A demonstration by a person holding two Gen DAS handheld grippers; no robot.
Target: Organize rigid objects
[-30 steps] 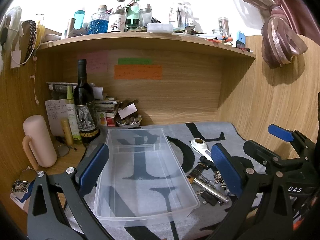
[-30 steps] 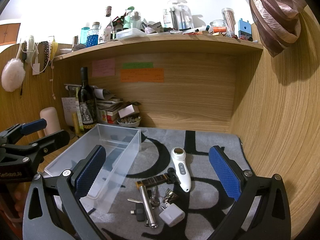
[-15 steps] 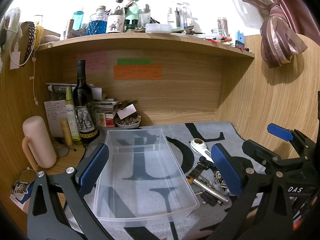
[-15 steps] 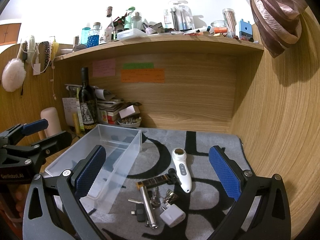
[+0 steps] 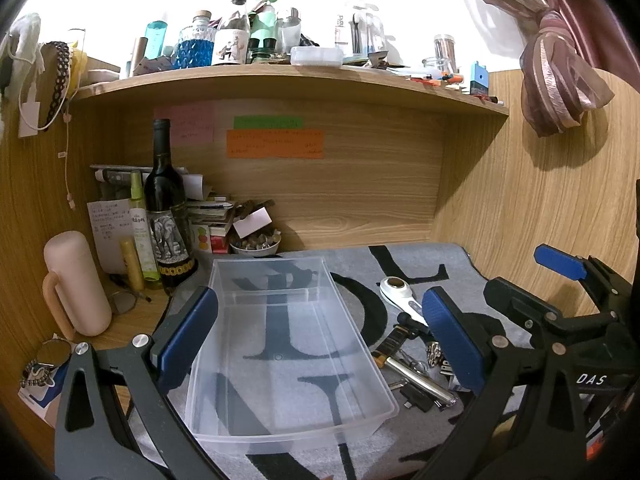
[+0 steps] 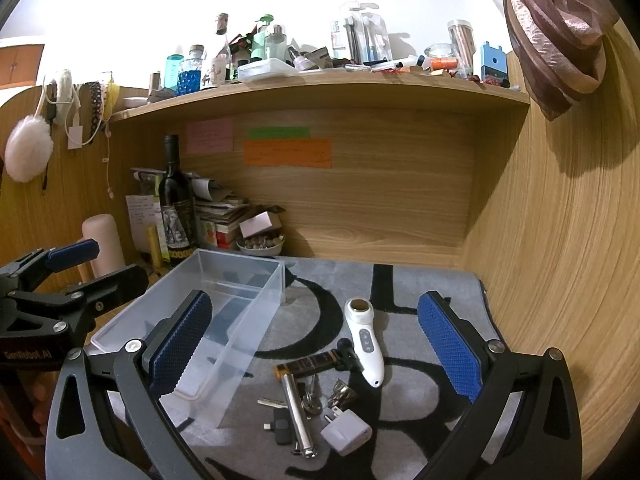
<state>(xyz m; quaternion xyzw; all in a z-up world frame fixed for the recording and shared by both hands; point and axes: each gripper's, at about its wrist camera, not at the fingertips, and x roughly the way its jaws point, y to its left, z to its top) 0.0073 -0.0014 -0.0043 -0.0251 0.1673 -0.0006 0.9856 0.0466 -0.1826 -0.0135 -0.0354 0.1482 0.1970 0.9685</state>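
Observation:
A clear plastic bin (image 5: 280,412) lies empty on the grey mat; it also shows in the right wrist view (image 6: 208,376). Right of it lies a pile of small items: a white handheld device (image 6: 365,342), a brown-black battery (image 6: 308,365), a metal cylinder (image 6: 298,414), keys (image 6: 310,396), a white plug adapter (image 6: 346,432) and a black USB piece (image 6: 280,426). My left gripper (image 5: 320,336) is open and empty above the bin. My right gripper (image 6: 316,344) is open and empty above the pile.
A wine bottle (image 5: 166,216), a pink mug (image 5: 76,284), stacked books and a small bowl (image 5: 256,244) stand at the back left. A cluttered shelf (image 5: 280,76) runs overhead. A wooden wall (image 6: 560,260) closes the right side.
Both grippers have drifted very slightly; nothing was taken hold of or moved on the mat.

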